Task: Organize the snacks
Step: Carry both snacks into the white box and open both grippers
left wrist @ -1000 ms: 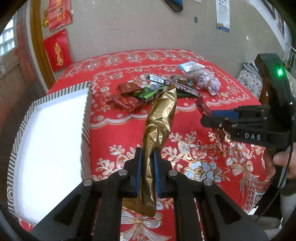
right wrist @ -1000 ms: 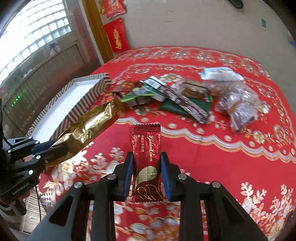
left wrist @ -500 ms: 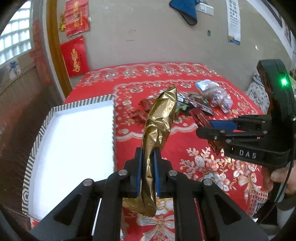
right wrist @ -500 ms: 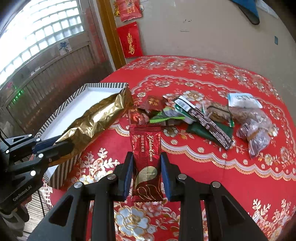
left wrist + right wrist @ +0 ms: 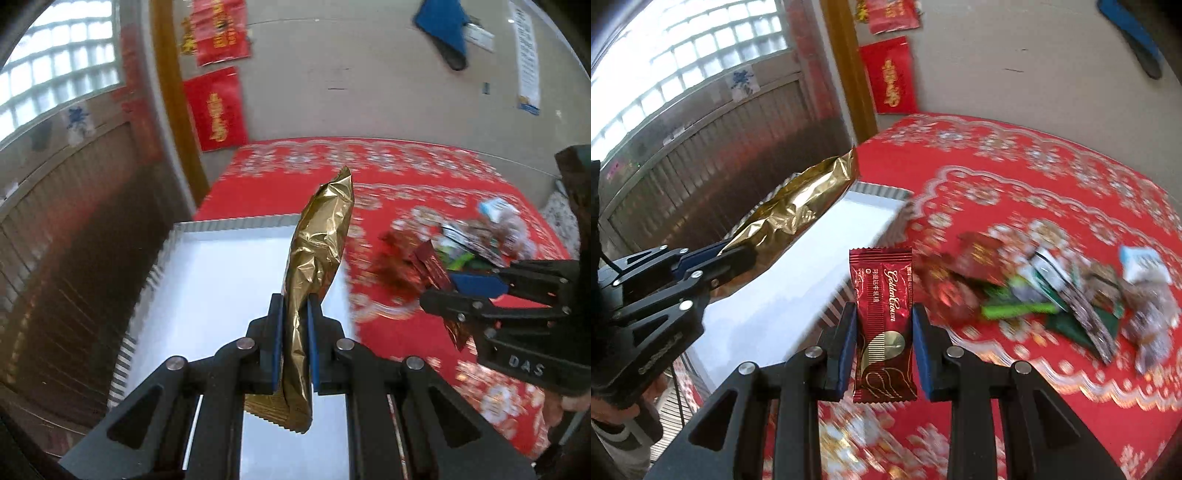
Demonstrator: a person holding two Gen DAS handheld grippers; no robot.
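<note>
Red paper hangings with gold characters (image 5: 894,75) on beige wall (image 5: 351,92); glass-block window (image 5: 683,62) at left.

your crinkled gold foil snack packet (image 5: 317,254) | your dark red wrapper with gold script (image 5: 882,321) | white box, black-and-white striped rim (image 5: 229,224) | red floral tablecloth (image 5: 1015,177)

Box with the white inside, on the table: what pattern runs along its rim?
Thin black-and-white stripes on the box, clearest in the left wrist view.
</note>
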